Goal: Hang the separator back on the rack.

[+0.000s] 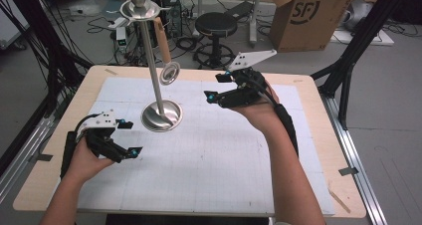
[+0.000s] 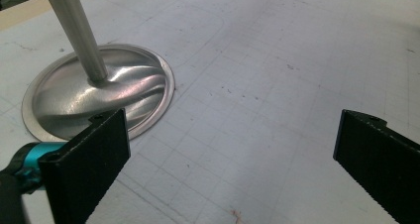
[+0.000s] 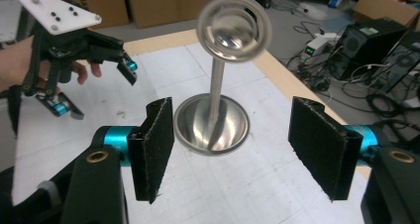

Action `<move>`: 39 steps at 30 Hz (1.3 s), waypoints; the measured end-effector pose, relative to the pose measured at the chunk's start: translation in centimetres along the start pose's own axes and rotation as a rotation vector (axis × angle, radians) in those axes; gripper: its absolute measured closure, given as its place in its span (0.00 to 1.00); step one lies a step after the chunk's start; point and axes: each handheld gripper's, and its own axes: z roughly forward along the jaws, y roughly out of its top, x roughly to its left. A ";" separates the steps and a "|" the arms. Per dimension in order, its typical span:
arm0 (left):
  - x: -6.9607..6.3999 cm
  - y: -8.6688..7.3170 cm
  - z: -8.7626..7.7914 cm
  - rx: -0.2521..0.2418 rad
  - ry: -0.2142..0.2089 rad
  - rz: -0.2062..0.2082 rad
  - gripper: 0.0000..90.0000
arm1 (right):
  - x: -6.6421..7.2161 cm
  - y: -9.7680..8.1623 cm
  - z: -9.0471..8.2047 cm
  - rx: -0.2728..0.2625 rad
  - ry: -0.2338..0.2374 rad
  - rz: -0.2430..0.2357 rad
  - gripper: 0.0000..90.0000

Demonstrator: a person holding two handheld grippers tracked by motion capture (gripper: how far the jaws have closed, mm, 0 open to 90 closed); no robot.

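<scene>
We are holding both hand-held grippers, left (image 1: pixel 125 137) and right (image 1: pixel 218 87), wide and empty; bumping the stand (image 1: pixel 160 114) (top-heavy, we judge) risks swinging its ladle (image 1: pixel 169 72) loose.

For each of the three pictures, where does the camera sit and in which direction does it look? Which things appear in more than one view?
High view: above the person's side, looking forward and down on the table; both forearms, left gripper and right gripper show.
Left gripper view: rides on the left gripper, looking over the mat at the stand's base; its two open jaws show.
Right gripper view: rides on the right gripper, facing the stand and hanging strainer; its open jaws show, with the left gripper beyond.
Shared: all three show the stand.
</scene>
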 end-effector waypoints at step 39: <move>0.0 -0.1 0.0 -0.007 -0.010 -0.004 0.02 | 0.3 -15.8 -1.0 -0.063 -0.034 0.154 0.18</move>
